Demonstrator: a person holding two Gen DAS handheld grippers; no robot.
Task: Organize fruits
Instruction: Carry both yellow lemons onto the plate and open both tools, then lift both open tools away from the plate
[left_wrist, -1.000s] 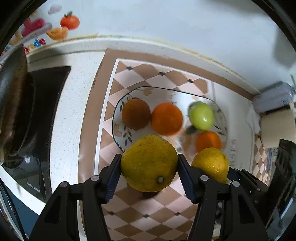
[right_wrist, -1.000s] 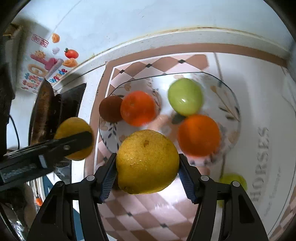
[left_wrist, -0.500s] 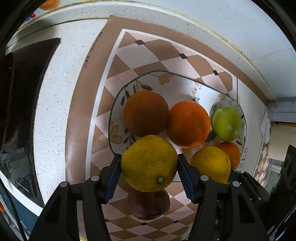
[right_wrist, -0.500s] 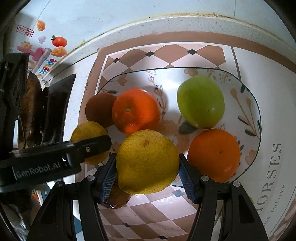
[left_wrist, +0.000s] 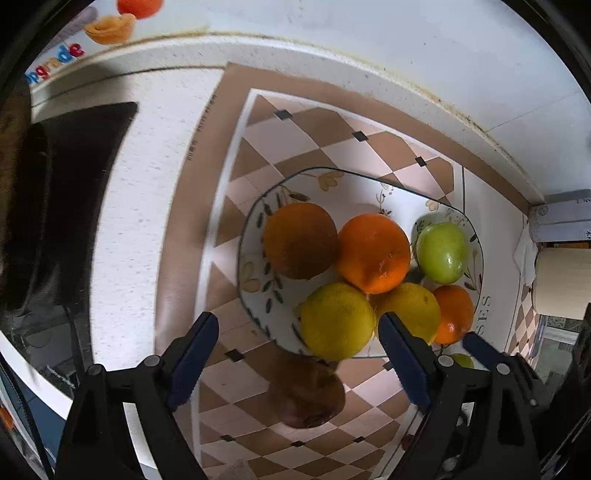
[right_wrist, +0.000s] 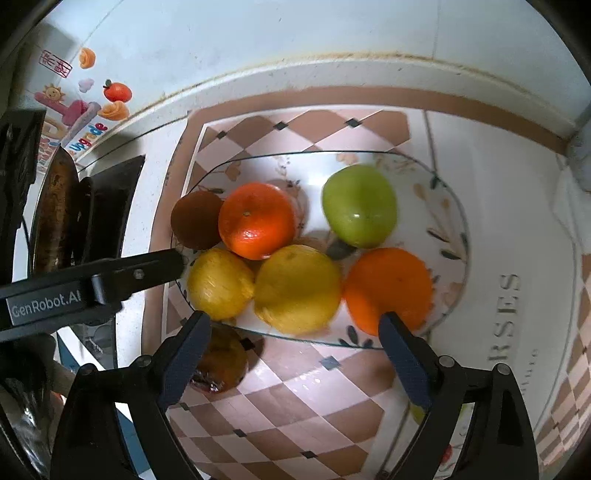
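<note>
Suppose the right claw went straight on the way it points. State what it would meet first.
Probably the larger yellow lemon at the plate's near edge, lying between the open right claw's fingers in this view; depth is uncertain.

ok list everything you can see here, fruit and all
plate: 1, white with leaf pattern, on the checked mat
yellow citrus: 2, yellow, near edge of the plate, side by side
oranges: 2, orange, one mid-plate, one at its right edge
green apple: 1, green, far right of the plate
brown fruit: 1, brown, left edge of the plate
dark fruit: 1, brownish, on the mat in front of the plate
checked mat: 1, brown and cream, on the white counter
stickers: several, colourful, on the wall
left claw: open, empty
right claw: open, empty
</note>
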